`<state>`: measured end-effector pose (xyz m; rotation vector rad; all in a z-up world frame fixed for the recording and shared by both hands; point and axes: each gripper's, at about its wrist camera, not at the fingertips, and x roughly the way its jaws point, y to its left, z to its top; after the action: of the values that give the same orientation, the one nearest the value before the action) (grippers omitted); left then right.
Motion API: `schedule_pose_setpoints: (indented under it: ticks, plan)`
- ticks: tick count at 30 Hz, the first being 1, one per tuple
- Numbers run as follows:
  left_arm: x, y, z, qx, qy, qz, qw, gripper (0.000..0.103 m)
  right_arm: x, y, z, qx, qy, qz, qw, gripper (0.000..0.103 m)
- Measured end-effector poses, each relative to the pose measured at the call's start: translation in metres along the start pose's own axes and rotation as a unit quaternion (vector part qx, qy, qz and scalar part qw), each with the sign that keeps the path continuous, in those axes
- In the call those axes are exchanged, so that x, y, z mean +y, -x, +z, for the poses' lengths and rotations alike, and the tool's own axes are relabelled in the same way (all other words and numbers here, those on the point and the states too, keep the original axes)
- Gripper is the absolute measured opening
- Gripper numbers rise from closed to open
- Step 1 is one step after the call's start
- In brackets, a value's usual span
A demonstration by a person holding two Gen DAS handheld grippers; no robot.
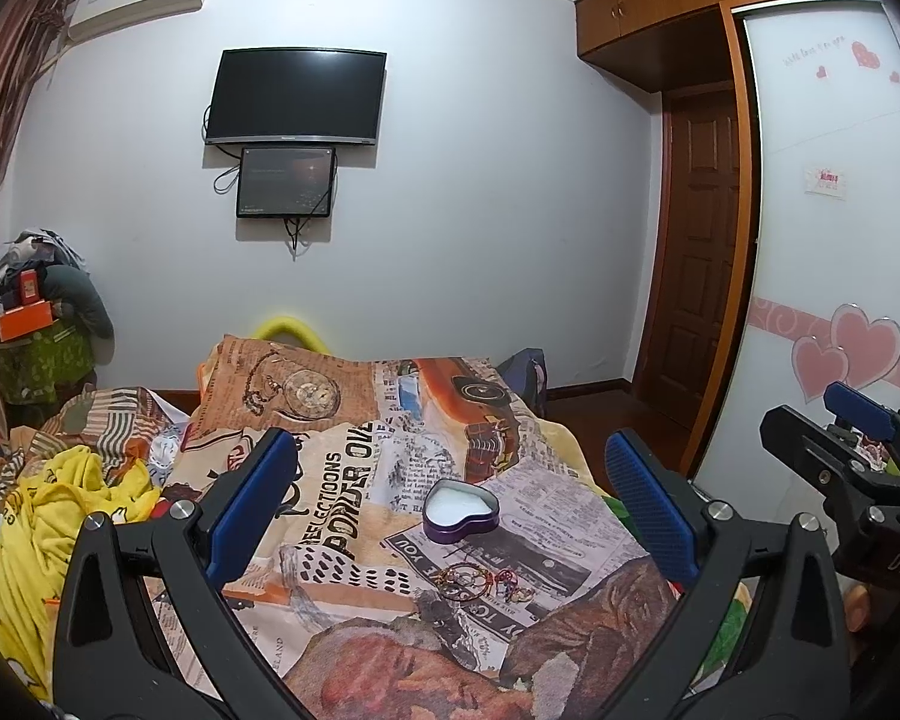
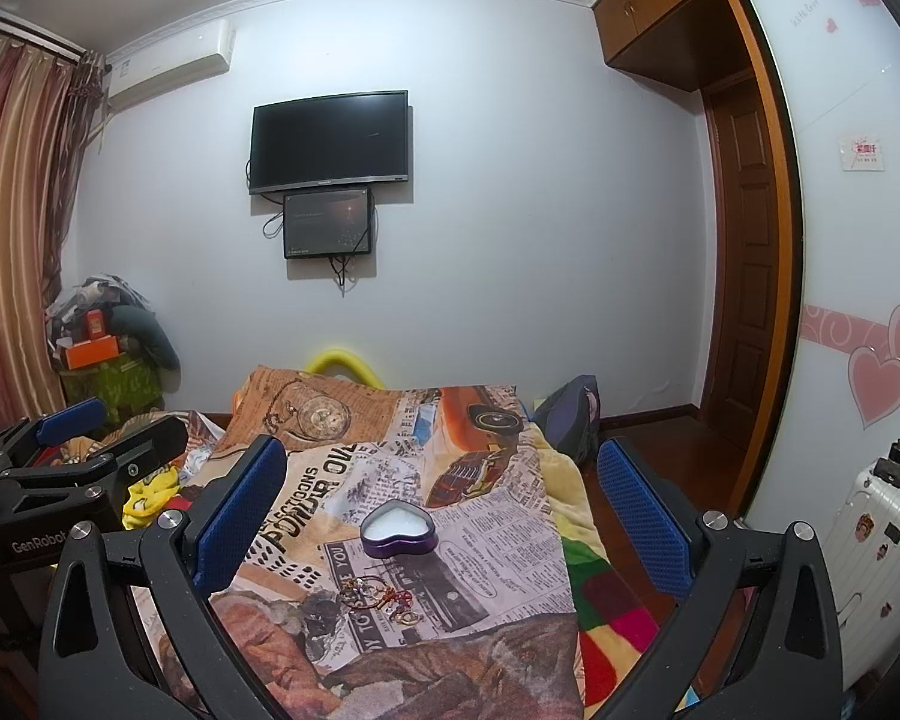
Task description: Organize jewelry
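Note:
A purple heart-shaped box [image 1: 461,510] with a white lining lies open on the printed bedspread [image 1: 354,480]; it also shows in the right wrist view [image 2: 397,529]. Just in front of it lies a small heap of jewelry [image 1: 480,582], gold hoops and red pieces, also seen in the right wrist view [image 2: 381,594]. My left gripper [image 1: 450,498] is open and empty, held above the bed with the box and jewelry between its fingers in view. My right gripper [image 2: 444,504] is open and empty likewise. Each gripper appears at the edge of the other's view.
A yellow garment [image 1: 60,516] is bunched on the bed's left. A dark bag [image 2: 570,414] sits at the bed's far right corner. A white suitcase [image 2: 870,540] stands at the right by the wardrobe door [image 2: 858,240]. A TV [image 1: 297,96] hangs on the far wall.

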<state>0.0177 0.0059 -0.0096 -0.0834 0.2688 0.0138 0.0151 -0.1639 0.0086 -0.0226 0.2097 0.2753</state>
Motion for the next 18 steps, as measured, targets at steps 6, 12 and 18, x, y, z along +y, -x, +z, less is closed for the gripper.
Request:
schedule_pose_setpoints:
  ticks: [6,12,18]
  plan:
    - [0.0,-0.005,-0.003,0.006,0.0,0.0,1.0,0.103,0.0,-0.002,-0.002,0.005,0.0,-0.001,1.0,0.103]
    - [0.002,-0.017,-0.005,0.019,0.0,0.0,0.9998,0.103,-0.003,-0.009,-0.004,0.017,-0.003,-0.001,1.0,0.103]
    - [0.005,-0.04,-0.014,0.046,0.002,0.002,0.9989,0.103,-0.006,-0.026,-0.012,0.041,-0.002,-0.005,0.999,0.103]
